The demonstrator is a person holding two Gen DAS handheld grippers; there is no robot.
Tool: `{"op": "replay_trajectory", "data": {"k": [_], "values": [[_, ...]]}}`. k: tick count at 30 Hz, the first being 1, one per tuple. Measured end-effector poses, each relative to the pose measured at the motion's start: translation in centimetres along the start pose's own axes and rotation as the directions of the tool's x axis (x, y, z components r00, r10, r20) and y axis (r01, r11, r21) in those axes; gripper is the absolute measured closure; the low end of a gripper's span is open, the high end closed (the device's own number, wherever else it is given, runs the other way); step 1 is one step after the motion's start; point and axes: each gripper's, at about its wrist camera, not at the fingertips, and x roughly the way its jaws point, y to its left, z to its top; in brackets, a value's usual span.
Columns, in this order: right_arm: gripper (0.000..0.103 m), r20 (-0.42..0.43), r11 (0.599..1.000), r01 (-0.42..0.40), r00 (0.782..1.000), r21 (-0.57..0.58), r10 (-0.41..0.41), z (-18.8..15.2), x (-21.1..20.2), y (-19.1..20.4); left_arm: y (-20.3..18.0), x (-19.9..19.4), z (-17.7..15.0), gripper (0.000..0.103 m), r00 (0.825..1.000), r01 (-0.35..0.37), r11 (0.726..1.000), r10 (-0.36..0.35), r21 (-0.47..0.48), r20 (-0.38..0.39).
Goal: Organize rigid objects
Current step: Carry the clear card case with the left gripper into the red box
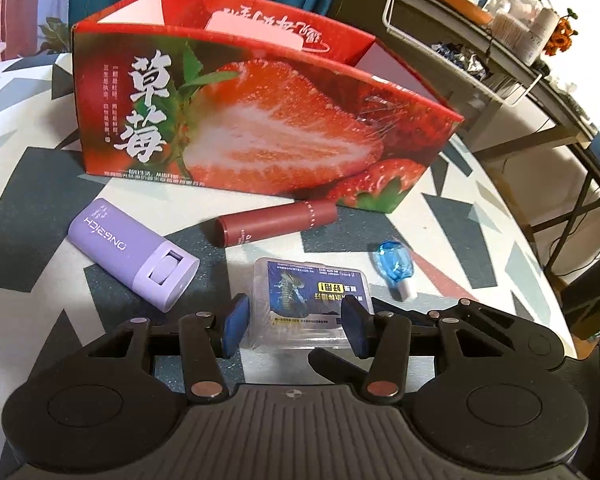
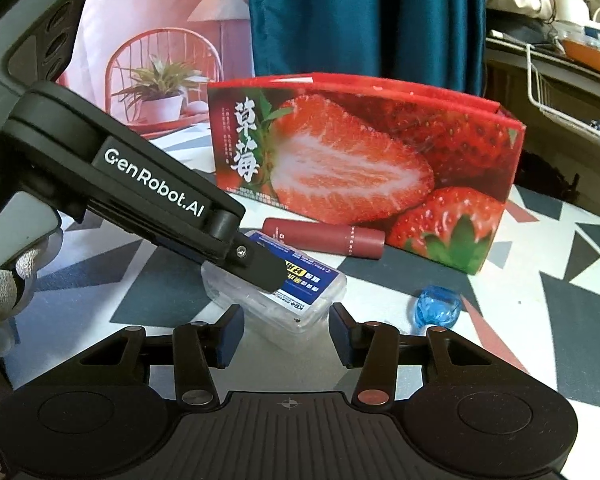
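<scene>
Clear plastic case with a blue label lies flat on the patterned tabletop, between the blue pads of both tools.
Left gripper: jaws partly open, one pad either side of the case; left wrist view doesn't settle whether the pads press on it, can't tell.
Right gripper: jaws partly open, and right wrist view shows gaps between pads and case, nothing held.
Only the right view shows the left tool from outside: black arm with white lettering coming in from upper left, its finger over the case top, gloved hand at the left edge.
Only the left view shows the lilac dispenser lying left of the case, plus the white cap on the small blue bottle.
Both views: dark red tube lying in front of the strawberry box, blue bottle to the right of the case.
Left view looks down into the open box top; right view sees only its front.
</scene>
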Motion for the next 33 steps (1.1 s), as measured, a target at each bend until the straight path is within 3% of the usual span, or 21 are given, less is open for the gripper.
{"op": "replay_trajectory", "data": {"k": [13,33], "values": [[0.060,0.072,0.994,0.043,0.997,-0.101,-0.036,4.9,-2.2,1.5,-0.2,-5.1,1.9,0.051,0.988,0.026,0.999,-0.031,0.031,0.154],[0.060,0.080,0.982,0.045,0.996,-0.181,-0.031,9.8,-1.8,2.8,1.4,-7.6,4.3,0.050,0.968,0.054,0.999,-0.052,-0.001,0.244]]}}
